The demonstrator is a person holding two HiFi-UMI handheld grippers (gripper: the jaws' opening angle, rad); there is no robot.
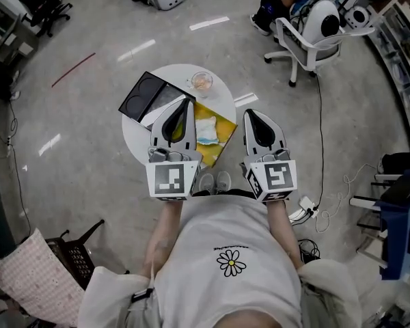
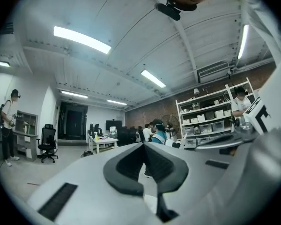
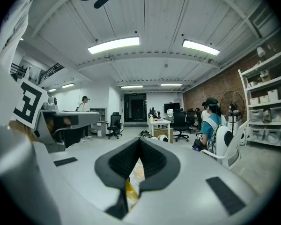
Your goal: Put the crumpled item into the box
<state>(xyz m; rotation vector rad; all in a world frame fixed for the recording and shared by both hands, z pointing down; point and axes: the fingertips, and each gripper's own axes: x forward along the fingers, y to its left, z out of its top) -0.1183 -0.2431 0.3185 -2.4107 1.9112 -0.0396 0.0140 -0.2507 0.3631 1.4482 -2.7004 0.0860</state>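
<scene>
A crumpled yellow, white and blue bag [image 1: 215,134] lies on the near side of a small round white table [image 1: 224,96]. Left of it an open black box [image 1: 145,94] rests on the table. Both grippers are held up in front of my chest, above the table's near edge, pointing forward. My left gripper [image 1: 187,103] is shut and empty; in the left gripper view [image 2: 143,145] its pads meet with nothing between them. My right gripper [image 1: 253,114] is also shut and empty [image 3: 139,140]. Through the slit under its jaws a bit of the yellow bag [image 3: 130,187] shows far below.
A glass cup [image 1: 201,82] stands at the table's far edge. A white office chair [image 1: 306,38] and a seated person are at the back right. Cables and a power strip [image 1: 306,207] lie on the floor right of me. A dark basket [image 1: 75,253] stands at lower left.
</scene>
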